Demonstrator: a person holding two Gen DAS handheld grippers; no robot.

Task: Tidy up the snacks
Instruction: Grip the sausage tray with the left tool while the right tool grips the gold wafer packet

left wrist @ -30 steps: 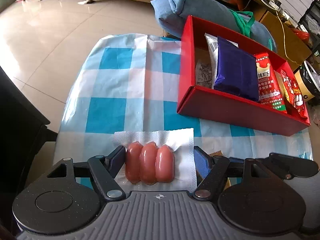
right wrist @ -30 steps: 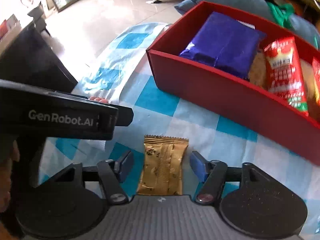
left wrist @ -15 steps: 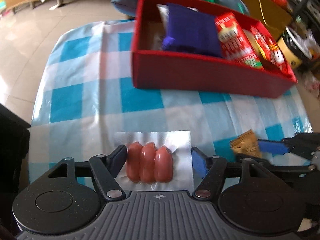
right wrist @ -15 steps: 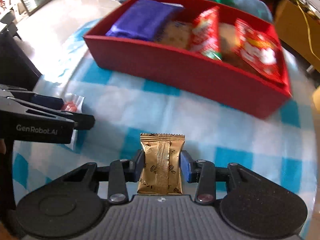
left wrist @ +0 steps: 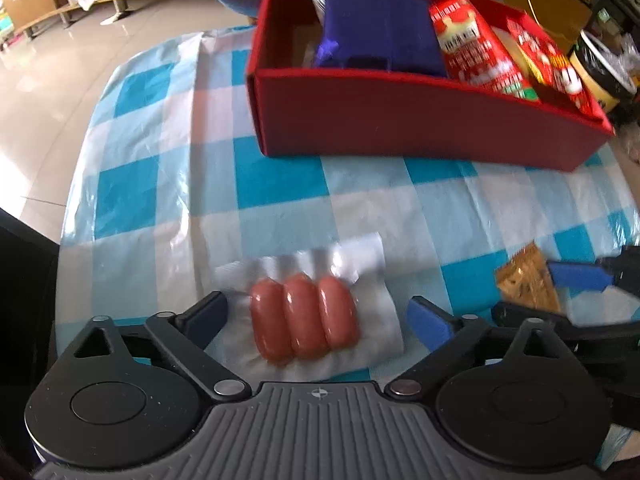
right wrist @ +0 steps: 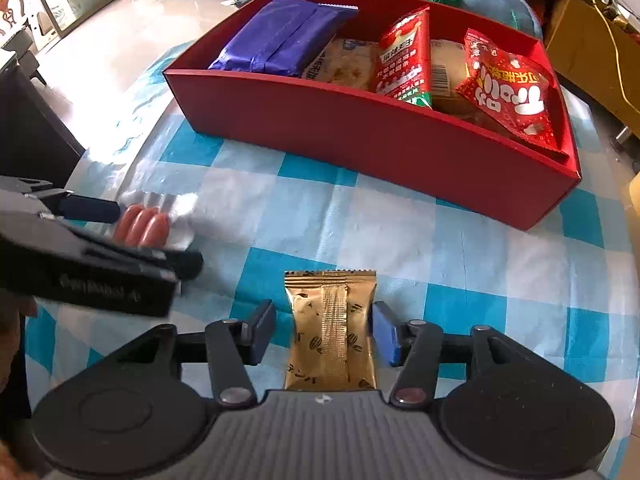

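Straddling the sausage pack (left wrist: 306, 322) lengthwise, my left gripper (left wrist: 316, 316) has just spread wide, gripping nothing, while my right gripper (right wrist: 324, 332), also reopening, loosely brackets the gold packet (right wrist: 330, 328) short of the red box (right wrist: 360, 128).

Glossy plastic tablecloth (left wrist: 168, 184) in blue and white checks, faintly wrinkled. The sausage pack (left wrist: 306, 316) is shiny clear film over smooth pink skins. Matt red cardboard box (right wrist: 360, 136). The gold snack packet (right wrist: 331, 332) looks like crinkled metallic foil with a ribbed seam. Polished tile floor (left wrist: 60, 80)
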